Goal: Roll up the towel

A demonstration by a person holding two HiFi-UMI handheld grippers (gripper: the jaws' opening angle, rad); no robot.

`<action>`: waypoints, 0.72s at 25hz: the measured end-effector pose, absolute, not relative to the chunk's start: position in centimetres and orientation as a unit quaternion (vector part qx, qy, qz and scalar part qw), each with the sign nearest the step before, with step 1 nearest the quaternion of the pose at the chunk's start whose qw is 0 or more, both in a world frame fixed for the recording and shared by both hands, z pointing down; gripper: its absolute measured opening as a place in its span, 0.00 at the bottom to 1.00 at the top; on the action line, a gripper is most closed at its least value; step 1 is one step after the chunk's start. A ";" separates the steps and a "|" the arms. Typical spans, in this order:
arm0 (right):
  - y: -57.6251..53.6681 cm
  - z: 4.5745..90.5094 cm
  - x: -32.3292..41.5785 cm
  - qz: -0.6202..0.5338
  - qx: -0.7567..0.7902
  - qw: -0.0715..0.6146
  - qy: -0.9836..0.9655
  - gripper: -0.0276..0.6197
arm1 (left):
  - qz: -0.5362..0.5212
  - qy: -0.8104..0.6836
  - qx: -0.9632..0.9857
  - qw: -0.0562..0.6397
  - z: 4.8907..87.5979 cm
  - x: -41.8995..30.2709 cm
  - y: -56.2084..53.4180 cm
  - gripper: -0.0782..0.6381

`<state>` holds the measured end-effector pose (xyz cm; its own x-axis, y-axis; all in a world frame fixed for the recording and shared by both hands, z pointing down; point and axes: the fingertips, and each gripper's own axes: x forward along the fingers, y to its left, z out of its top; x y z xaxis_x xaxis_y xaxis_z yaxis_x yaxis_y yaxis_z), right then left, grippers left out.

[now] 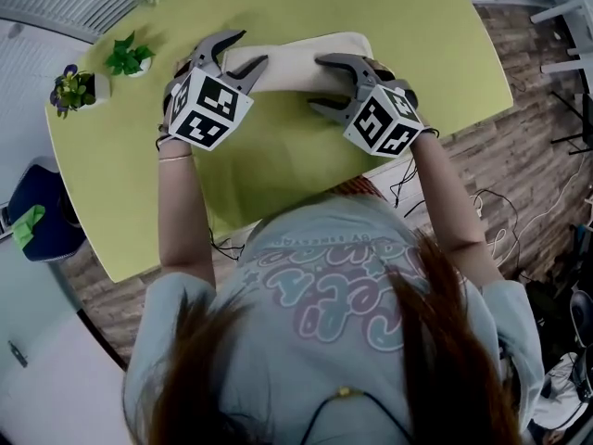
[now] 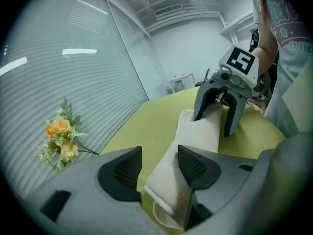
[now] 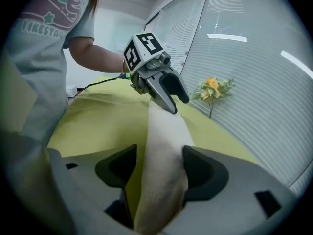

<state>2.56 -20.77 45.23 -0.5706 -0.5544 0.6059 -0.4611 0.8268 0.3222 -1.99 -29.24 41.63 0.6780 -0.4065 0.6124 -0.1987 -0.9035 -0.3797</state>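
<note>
Towel (image 1: pixel 296 63) lies rolled across the worktop (image 1: pixel 278 156), long axis running tool to tool; left tool (image 1: pixel 248 49) straddles its left end, right tool (image 1: pixel 317 83) its right end; both are wide, one pad brushing cloth, neither clamping; small plants (image 1: pixel 130 57) sit well left, nothing in the way.

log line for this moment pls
towel: in a roll on table | left gripper: jaws open astride towel | right gripper: jaws open astride towel
</note>
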 end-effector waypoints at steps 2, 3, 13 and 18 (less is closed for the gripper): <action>-20.7 45.4 2.5 -0.063 0.283 0.367 -0.884 0.49 | -0.341 0.175 -0.913 0.141 40.3 -2.4 -28.5 0.40; -20.7 45.5 2.6 -0.065 0.283 0.369 -0.883 0.49 | -0.329 0.170 -0.918 0.143 39.7 -2.4 -27.6 0.40; -20.7 45.9 2.6 -0.078 0.287 0.379 -0.877 0.49 | -0.423 0.067 -0.879 0.208 44.0 -3.2 -23.6 0.44; -19.5 44.1 2.7 -0.110 0.306 0.358 -0.876 0.49 | -0.440 0.073 -0.868 0.217 45.0 -3.4 -24.4 0.44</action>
<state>2.73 -19.53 44.15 -0.5573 -0.6136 0.5594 -0.4568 0.7892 0.4106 -3.41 -24.39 44.96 0.6019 -0.3186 0.7323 0.0642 -0.8947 -0.4421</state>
